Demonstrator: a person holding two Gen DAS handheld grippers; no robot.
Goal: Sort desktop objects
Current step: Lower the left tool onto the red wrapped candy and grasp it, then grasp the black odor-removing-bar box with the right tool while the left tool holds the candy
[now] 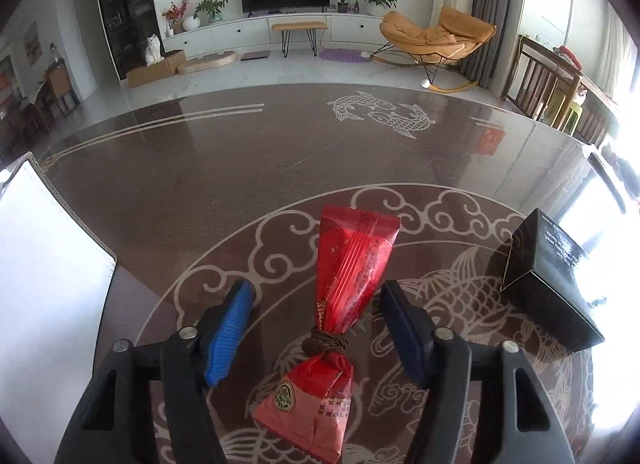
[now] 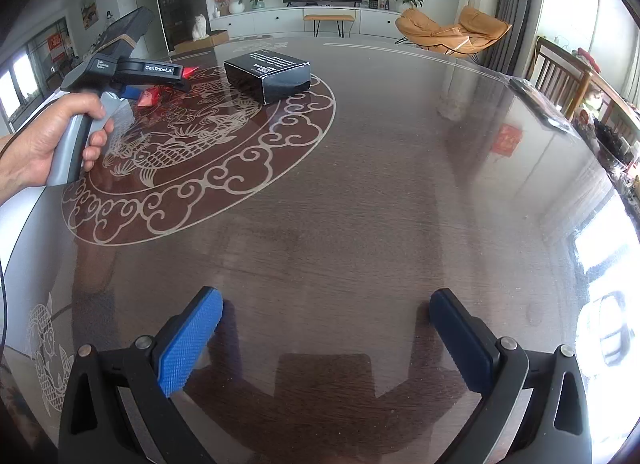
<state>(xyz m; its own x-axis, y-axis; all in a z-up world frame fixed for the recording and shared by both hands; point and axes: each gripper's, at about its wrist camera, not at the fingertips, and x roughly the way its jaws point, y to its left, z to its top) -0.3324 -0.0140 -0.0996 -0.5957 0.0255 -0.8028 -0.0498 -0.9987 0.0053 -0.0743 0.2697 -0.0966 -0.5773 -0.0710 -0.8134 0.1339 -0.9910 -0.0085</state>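
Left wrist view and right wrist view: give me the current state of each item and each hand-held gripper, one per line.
Red packet: lying on the table, neck tied with cord, between the left pads, not pressed.
Black box: closed, resting on the table, untouched.
White carton: at the table's left edge, contents not visible.
Left hand-held gripper: open around the packet.
Right hand-held gripper: open, empty.

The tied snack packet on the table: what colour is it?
Red packet, tied with brown string; clearest in the left wrist view.
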